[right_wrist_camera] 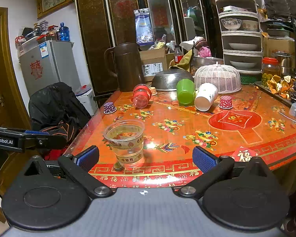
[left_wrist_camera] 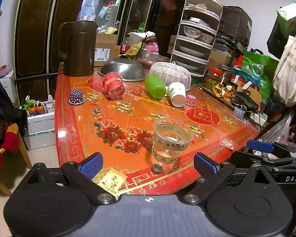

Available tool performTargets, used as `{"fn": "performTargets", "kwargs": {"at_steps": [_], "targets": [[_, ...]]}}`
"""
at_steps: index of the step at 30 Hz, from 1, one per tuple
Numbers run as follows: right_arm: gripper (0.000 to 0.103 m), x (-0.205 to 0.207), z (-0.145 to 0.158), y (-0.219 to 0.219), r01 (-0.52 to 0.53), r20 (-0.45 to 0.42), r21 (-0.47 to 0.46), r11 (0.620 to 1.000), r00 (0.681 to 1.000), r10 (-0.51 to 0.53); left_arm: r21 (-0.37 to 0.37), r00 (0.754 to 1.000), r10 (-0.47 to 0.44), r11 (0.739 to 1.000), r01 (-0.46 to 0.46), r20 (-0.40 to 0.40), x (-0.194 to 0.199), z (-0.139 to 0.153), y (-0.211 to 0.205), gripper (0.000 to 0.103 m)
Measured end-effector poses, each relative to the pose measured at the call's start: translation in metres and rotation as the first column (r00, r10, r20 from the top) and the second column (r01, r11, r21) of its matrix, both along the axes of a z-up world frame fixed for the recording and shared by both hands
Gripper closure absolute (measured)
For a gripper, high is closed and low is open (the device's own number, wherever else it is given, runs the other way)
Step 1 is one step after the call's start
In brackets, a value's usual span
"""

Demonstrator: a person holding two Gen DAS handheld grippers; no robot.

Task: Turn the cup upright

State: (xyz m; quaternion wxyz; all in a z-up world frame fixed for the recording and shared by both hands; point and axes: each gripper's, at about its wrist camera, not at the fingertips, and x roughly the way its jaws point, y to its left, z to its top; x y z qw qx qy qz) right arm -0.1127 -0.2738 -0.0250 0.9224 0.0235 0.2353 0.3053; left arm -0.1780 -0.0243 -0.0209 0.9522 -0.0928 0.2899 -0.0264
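Observation:
A clear plastic cup [left_wrist_camera: 170,141] with gold bands stands upright near the table's front edge; it also shows in the right wrist view [right_wrist_camera: 127,143]. Farther back a green cup [left_wrist_camera: 155,86], a white paper cup [left_wrist_camera: 176,94] and a red-banded clear cup [left_wrist_camera: 113,86] lie on their sides. The same three show in the right wrist view: green cup [right_wrist_camera: 185,91], paper cup [right_wrist_camera: 206,96], red cup [right_wrist_camera: 142,95]. My left gripper [left_wrist_camera: 148,165] is open just short of the clear cup. My right gripper [right_wrist_camera: 146,159] is open, with the clear cup left of its middle.
A purple dotted paper cup [left_wrist_camera: 77,96] and a red dotted one [left_wrist_camera: 191,100] sit mouth down. A brown jug [left_wrist_camera: 79,48], a steel colander [left_wrist_camera: 123,69], a white mesh food cover [left_wrist_camera: 170,74] and a tiered rack [left_wrist_camera: 197,33] stand at the back. A coin [left_wrist_camera: 157,168] lies by the clear cup.

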Motion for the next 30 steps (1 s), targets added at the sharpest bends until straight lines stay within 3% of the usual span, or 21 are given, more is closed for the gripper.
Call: {"fn": "performTargets", "kwargs": {"at_steps": [30], "targets": [[0.001,-0.0002,-0.0017,0.0007,-0.001,-0.005,-0.001,1.000,1.000,0.001,-0.001,1.000,0.002,1.000,-0.002,-0.001,0.0010,-0.0008,-0.0020,0.003]]}}
